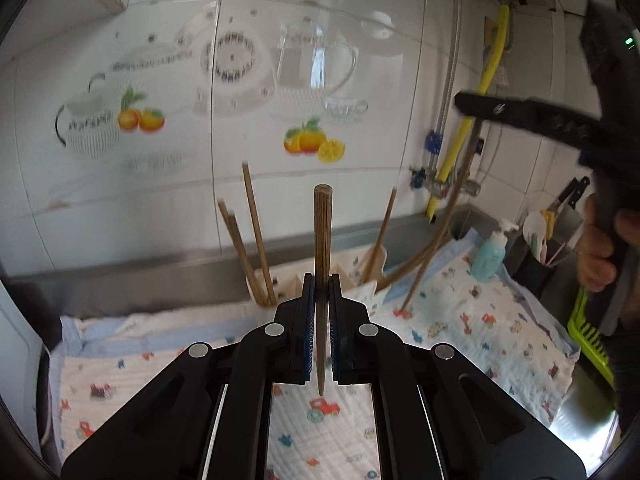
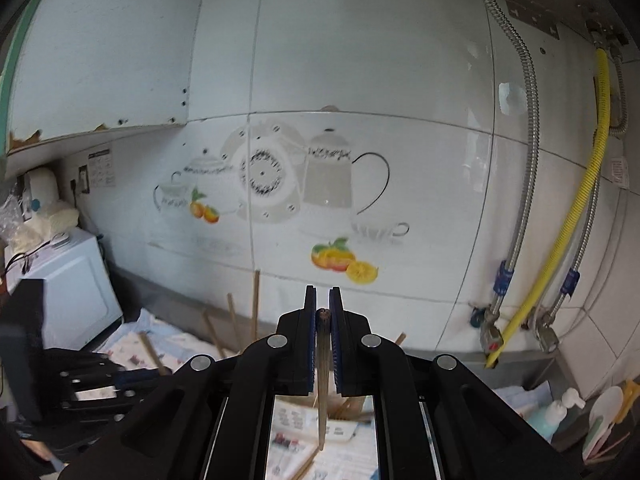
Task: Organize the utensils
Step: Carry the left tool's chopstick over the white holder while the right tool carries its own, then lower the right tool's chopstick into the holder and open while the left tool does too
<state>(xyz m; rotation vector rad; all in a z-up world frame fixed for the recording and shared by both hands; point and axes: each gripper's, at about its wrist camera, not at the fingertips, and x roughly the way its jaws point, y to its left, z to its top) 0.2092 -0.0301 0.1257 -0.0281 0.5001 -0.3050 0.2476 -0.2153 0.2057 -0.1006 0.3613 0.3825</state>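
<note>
Left wrist view: patterned cloth covers counter below tiled wall.

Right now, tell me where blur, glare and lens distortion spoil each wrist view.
Left wrist view: the right gripper smears with motion blur, the tiled wall bows and carries glare, while the held chopstick stays sharp. Right wrist view: the left gripper and the lower cloth are blurred, tile lines bulge, corners go dark.
</note>
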